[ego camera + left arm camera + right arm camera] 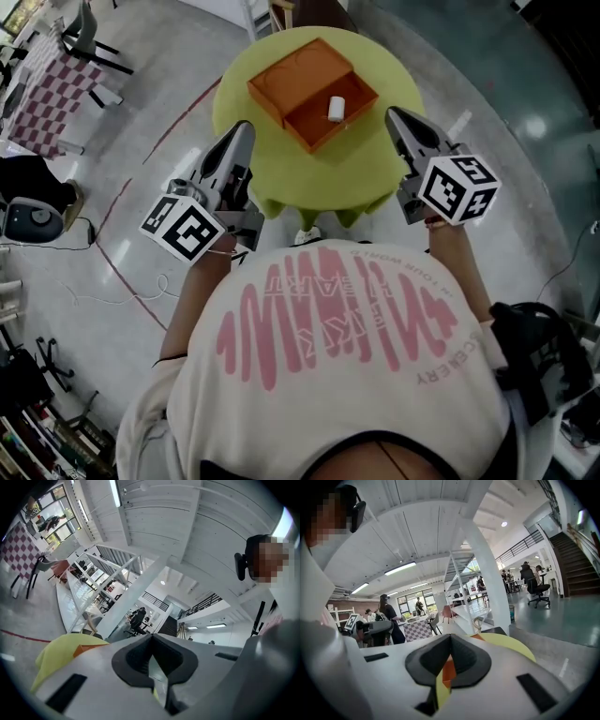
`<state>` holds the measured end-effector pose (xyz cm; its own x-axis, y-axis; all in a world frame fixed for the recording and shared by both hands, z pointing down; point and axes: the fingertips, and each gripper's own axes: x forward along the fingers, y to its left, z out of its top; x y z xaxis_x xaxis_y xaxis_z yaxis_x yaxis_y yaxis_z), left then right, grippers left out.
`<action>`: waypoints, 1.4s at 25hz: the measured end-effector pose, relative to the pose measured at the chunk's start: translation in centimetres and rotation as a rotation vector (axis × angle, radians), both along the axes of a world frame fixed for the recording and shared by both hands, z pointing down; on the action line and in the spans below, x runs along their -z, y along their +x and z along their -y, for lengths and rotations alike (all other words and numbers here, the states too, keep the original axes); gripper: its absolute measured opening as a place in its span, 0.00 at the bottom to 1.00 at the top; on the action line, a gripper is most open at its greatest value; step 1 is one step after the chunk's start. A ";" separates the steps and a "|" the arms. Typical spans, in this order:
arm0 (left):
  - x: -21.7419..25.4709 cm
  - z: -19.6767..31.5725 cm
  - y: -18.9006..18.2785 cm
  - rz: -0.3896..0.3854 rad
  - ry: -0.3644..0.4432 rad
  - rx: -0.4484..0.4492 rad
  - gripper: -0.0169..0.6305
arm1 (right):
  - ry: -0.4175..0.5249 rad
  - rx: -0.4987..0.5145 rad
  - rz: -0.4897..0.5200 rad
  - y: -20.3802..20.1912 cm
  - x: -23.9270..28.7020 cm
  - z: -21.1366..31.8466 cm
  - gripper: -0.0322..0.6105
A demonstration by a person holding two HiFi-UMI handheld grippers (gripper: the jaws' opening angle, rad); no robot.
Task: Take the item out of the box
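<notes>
An open orange box (302,77) lies on the round table with the yellow-green cloth (366,164); its lid part sits to the left. A small white cylinder, the item (336,108), lies in the tray part. My left gripper (247,127) is shut and empty, held at the table's left edge, apart from the box. At the right of the box my right gripper (391,112) is also shut and empty. In the left gripper view the jaws (151,637) meet over the cloth (54,656). In the right gripper view the shut jaws (450,637) show a strip of orange box (448,673) behind them.
A checkered table (42,89) with chairs (89,37) stands at the far left. A grey device (33,220) with cables lies on the floor left of me. A red line (122,192) crosses the floor. White pillars and a staircase surround the hall.
</notes>
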<state>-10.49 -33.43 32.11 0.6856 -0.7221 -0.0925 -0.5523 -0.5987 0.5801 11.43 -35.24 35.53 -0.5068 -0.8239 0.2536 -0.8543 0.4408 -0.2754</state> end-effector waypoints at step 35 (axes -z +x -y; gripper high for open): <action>-5.4 6.9 0.0 -0.013 -0.154 -0.068 0.04 | -0.223 -0.014 -0.159 -0.9 -8.4 9.1 0.06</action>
<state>-10.52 -40.37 37.48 0.7327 -0.6805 0.0065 -0.5057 -0.5380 0.6743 10.52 -44.35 43.88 -0.4353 -0.7453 0.5050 -0.9001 0.3723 -0.2265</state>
